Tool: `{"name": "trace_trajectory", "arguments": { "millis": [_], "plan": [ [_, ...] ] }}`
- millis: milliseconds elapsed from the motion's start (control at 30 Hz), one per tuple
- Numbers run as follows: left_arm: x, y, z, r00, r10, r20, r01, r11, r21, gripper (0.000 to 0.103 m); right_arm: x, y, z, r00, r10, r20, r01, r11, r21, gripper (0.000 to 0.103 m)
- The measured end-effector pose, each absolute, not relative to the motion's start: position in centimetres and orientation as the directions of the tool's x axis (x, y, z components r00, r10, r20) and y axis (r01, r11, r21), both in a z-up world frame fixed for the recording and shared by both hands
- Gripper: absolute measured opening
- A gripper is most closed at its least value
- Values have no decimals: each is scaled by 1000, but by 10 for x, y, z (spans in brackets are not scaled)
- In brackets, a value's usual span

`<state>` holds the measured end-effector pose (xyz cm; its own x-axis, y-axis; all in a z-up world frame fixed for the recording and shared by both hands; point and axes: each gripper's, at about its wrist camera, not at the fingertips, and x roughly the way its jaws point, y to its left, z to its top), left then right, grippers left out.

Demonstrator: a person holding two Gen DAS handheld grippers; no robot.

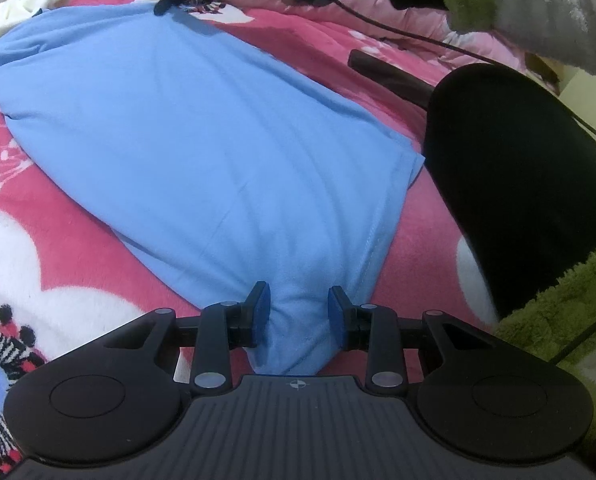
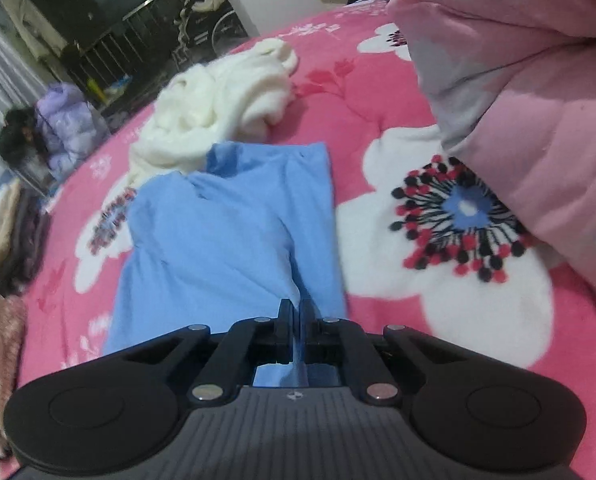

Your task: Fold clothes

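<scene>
Pink floral blanket [image 2: 378, 92] covers the bed, blue garment [image 1: 201, 152] lying flat on it mid-frame in both views. Right wrist view only, left to right: dark cabinet [image 2: 109, 12] at back, lilac puffer jacket [image 2: 67, 120], stacked clothes [image 2: 9, 236] at the bed edge, crumpled white garment [image 2: 221, 104] touching the blue one's far end, pink quilt [image 2: 518, 100] at right. Left wrist view only: black rounded shape [image 1: 518, 184] at right (can't identify). Left gripper [image 1: 298, 306] partly closed, a bunched blue corner between its pads. Right gripper [image 2: 296, 320] pinched nearly closed on a blue fold.
</scene>
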<state>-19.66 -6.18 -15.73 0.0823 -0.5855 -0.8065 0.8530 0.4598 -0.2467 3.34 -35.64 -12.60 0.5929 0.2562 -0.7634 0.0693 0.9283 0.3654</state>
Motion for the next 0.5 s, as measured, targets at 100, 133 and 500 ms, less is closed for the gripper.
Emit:
{"name": "trace_trajectory", "arguments": {
  "millis": [100,133,500],
  "plan": [
    [-197,-61,-157,84,-586,-806,854,460,-245,32,38,-351,-139,575,180,-798,77,959,272,4],
    [-197,-61,-157,85,-587,-805,854,460,-245,32,38,-351,-143,570,170,-804,80,962,261,6],
    [-198,-59,-156,80,-594,-800,860,447,-246,33,-36,-384,-86,484,341,-806,42,911,410,39]
  ]
}}
